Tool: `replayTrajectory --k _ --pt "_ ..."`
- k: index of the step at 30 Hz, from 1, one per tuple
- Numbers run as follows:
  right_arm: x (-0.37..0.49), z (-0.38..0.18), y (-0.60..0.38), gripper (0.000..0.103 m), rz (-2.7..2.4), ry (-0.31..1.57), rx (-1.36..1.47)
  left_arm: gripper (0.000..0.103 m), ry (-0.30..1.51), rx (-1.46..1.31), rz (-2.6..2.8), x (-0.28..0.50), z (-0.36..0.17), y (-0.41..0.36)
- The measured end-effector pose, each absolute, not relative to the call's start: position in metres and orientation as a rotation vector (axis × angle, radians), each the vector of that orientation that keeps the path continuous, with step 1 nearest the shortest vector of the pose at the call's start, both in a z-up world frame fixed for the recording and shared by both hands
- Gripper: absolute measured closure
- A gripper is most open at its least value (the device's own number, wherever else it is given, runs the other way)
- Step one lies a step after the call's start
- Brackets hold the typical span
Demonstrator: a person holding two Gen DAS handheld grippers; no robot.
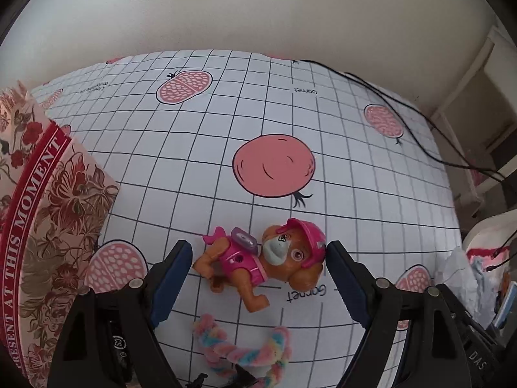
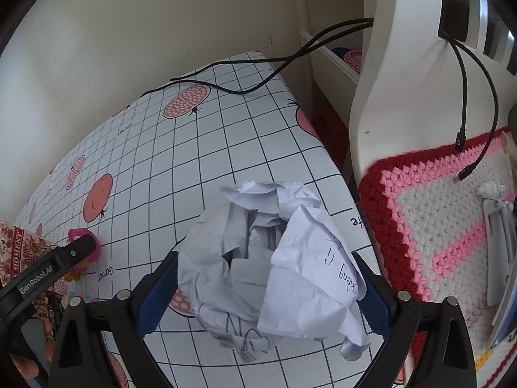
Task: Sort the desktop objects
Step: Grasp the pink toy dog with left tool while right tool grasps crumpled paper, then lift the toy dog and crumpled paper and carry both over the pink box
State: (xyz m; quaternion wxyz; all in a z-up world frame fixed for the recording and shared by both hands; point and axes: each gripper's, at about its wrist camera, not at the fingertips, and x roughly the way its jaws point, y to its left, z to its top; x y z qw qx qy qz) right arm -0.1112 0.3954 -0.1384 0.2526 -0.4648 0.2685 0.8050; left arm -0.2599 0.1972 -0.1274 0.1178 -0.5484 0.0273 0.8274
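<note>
A toy dog [image 1: 258, 260] in a pink helmet and vest lies on its side on the tablecloth [image 1: 355, 168], between the spread fingers of the left gripper [image 1: 257, 252]. The jaws stand wide open; the right finger's tip sits just beside the helmet, the left one a little apart from the dog's back end. Nearer the camera, a pastel twisted fuzzy rope [image 1: 245, 349] lies on the cloth. A floral box [image 1: 48, 226] with red lettering stands to the left, and black cables [image 1: 404, 123] trail over the far right corner of the table.

In the right wrist view, a crumpled ball of paper [image 2: 268, 265] with handwriting fills the right gripper [image 2: 265, 287]. Its blue pads touch the paper on both sides, so it is gripping the ball near the table's right edge. The left gripper and the pink toy show at the left. To the right, a crocheted red, pink and white mat [image 2: 446, 226] lies on a white chair [image 2: 387, 97].
</note>
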Motion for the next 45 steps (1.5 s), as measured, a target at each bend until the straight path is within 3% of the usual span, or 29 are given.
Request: replayTrajectory --k 25,45 --pt "-0.115 -0.138 0.390 0.005 2.183 0.723 -1.273 0.021 0.214 -1.653 2.429 -0.271 -0.137 0.199" --pt "-0.119 -0.139 0.375 0.022 2.179 0.671 -1.316 0.021 0.232 -1.670 2.435 -0.247 -0.137 0.190"
